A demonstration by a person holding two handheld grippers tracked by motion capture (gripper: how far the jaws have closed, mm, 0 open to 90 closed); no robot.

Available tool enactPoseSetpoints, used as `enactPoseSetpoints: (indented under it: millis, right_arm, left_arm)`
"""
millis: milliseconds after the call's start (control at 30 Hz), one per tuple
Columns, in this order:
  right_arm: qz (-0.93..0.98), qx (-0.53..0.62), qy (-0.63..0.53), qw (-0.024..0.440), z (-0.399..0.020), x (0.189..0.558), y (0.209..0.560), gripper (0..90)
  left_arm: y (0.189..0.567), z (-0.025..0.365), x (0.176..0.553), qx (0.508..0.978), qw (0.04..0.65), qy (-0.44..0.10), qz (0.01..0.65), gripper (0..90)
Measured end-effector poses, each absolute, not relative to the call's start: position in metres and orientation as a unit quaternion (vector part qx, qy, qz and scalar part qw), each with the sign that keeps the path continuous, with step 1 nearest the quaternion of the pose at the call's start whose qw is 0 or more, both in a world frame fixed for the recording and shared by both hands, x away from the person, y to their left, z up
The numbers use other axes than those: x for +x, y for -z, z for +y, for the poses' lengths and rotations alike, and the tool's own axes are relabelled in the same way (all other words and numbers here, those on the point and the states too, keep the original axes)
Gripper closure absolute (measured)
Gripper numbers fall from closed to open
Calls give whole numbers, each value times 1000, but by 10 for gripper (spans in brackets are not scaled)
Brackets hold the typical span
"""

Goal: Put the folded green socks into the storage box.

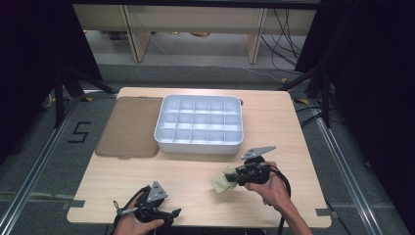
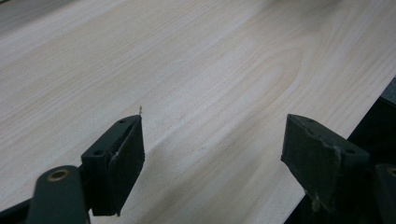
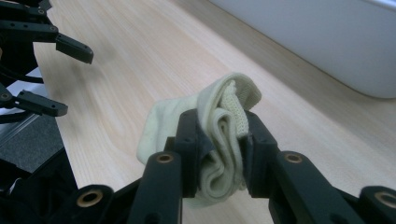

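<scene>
pinching folded pale sock (image 3: 219,140) in right claw (image 3: 219,154) above table (image 3: 140,60)

The table (image 1: 195,181) is pale wood-grain laminate, smooth with a faint sheen. The sock (image 3: 219,126) is soft, pale yellow knitted cloth, ribbed at its folded edge. The compartment tray (image 1: 198,144) at the far centre looks like smooth white plastic, slightly glossy. The brown lid (image 1: 129,127) to its left looks like matt translucent plastic. Both grippers' jaws are matt black, their pads scuffed.
</scene>
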State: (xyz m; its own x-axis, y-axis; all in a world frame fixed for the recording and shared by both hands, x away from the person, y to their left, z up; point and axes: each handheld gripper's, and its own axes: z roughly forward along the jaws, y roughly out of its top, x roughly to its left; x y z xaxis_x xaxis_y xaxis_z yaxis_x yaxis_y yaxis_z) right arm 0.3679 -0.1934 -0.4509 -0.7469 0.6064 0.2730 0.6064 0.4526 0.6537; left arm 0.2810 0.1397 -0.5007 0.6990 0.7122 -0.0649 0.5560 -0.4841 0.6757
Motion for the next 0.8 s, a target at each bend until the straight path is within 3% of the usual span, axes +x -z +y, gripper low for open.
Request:
enactPoseSetpoints:
  millis: [800]
  right_arm:
    - [-863, -353, 361, -35, -199, 388, 419, 721]
  left_arm:
    - [501, 140, 281, 853, 347, -117, 372, 189]
